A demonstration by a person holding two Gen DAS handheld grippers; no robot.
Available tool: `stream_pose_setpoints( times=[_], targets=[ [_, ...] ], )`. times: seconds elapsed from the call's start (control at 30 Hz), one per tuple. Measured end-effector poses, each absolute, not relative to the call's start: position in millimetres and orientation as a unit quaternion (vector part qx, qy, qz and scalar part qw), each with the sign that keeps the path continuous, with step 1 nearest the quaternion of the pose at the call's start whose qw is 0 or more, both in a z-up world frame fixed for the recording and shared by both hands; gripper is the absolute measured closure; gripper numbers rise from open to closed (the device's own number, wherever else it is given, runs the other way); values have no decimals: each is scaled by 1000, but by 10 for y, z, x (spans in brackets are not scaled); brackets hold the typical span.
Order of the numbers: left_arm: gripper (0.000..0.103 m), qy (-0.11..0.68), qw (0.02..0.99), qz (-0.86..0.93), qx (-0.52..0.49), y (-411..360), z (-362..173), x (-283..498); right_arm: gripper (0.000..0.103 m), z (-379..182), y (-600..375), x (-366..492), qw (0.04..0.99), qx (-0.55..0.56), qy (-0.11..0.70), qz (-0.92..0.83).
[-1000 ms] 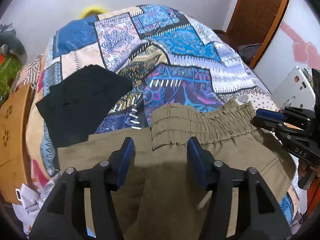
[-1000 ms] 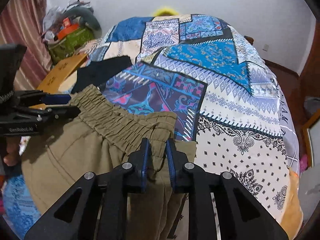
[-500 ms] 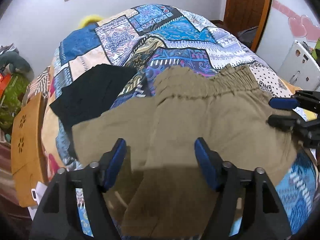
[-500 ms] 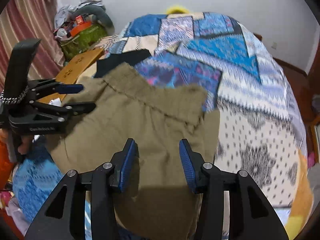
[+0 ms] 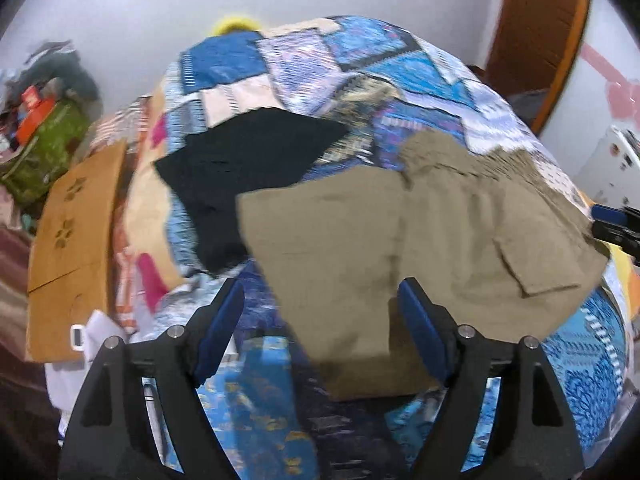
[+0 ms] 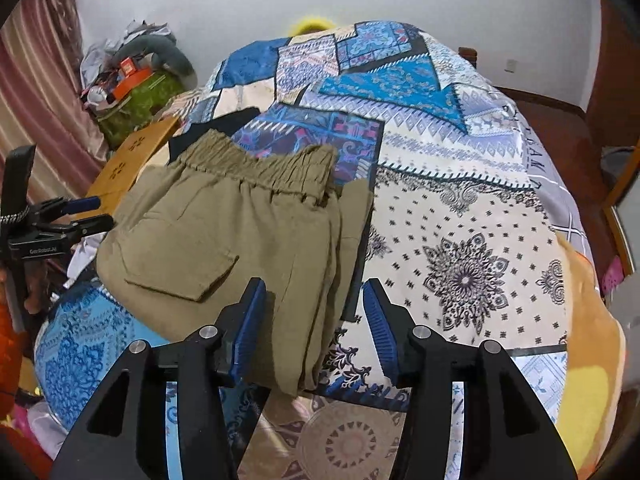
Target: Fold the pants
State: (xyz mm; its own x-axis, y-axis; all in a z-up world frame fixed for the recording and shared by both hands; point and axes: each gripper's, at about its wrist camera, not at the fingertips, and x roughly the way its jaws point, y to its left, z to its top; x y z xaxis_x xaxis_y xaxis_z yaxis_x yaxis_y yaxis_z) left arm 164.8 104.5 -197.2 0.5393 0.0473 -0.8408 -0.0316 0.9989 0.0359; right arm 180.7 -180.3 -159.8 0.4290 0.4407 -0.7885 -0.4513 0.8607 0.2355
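Olive-khaki pants (image 6: 224, 240) lie folded on the patchwork bedspread (image 6: 460, 184), elastic waistband away from me, a back pocket flap showing. They also show in the left wrist view (image 5: 400, 240). My right gripper (image 6: 316, 328) is open and empty, just in front of the pants' near edge. My left gripper (image 5: 320, 328) is open and empty, drawn back from the pants' near edge. The left gripper also shows at the left in the right wrist view (image 6: 86, 212).
A folded black garment (image 5: 244, 168) lies on the bed left of the pants. A wooden board (image 5: 72, 256) leans at the bed's left side. A green bag with clutter (image 6: 136, 96) sits by the wall. A wooden door (image 5: 532, 28) stands at the right.
Both grippers have pulled back from the pants. The right gripper, shut on the fabric one second ago, has opened and let go. The pants now lie flat on the bed.
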Motion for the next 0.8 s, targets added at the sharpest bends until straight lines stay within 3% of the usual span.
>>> stream_pose_setpoints(
  times=[0.13,0.43,0.7,0.77,0.8],
  targets=[
    [24,485,873,42,-16,1243,-2014,1733,34,-1512,-1781,1838,855,1,444,269],
    [23,546,836,8,-57,1288,-2489,2064,33,-1871,-1637,2154,830,0,493,261],
    [24,546,831,-25,-104,1343,-2591,2244,26,-2088,-1681,2335,795,60,529,290],
    [31,545,831,-36,-107,1329,-2601,2268,26,-2115,-1699,2355,790,76,533,294],
    [40,544,830,-46,-114,1324,-2597,2274,28,-2113,-1697,2354,789,76,533,295]
  ],
)
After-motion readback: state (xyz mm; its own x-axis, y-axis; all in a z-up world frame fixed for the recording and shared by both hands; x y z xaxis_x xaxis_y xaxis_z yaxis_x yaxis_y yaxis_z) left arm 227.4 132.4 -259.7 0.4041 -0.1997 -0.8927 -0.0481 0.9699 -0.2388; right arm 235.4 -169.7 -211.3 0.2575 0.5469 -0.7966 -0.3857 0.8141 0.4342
